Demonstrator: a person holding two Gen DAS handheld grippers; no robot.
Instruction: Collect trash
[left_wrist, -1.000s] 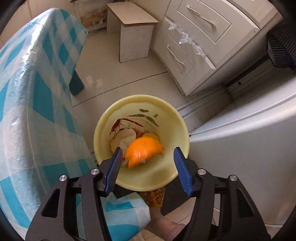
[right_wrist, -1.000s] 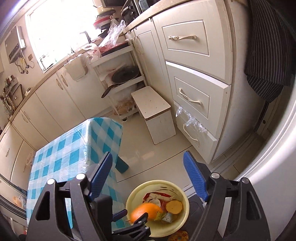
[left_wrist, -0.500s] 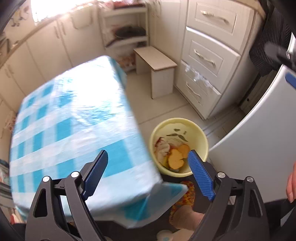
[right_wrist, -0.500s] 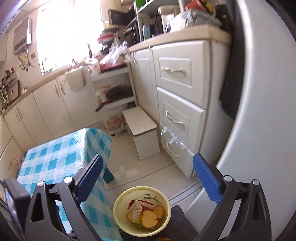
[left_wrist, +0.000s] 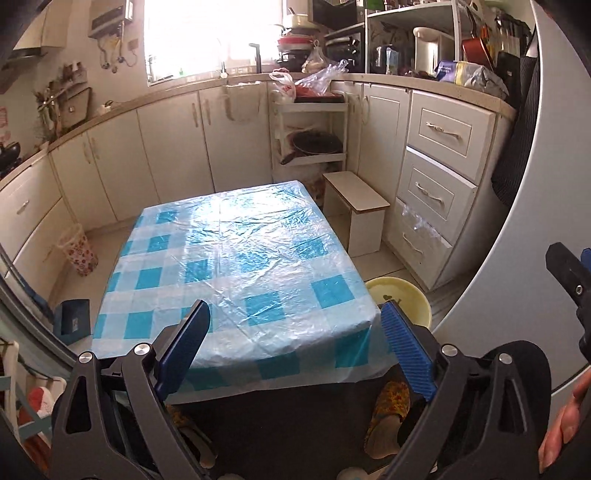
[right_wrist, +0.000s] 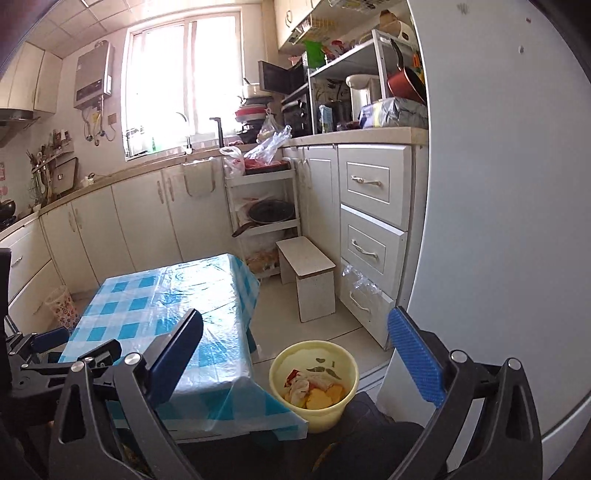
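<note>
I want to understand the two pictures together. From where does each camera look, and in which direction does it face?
Left wrist: on the left tool, above the near edge of the checked table, facing the far cabinets; both open fingers, a hand and slippered feet show.
Right wrist: on the right tool, right of the table, facing the window; its open fingers and the left tool show.
Shared: table, yellow bin, white stool, drawers.

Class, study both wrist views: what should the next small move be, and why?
Probably none toward new trash: lower both claws to rest. The left claw and right claw are open and hold nothing, the checked tablecloth shows no scraps, and peels already lie in the yellow bin beside the table.
</note>
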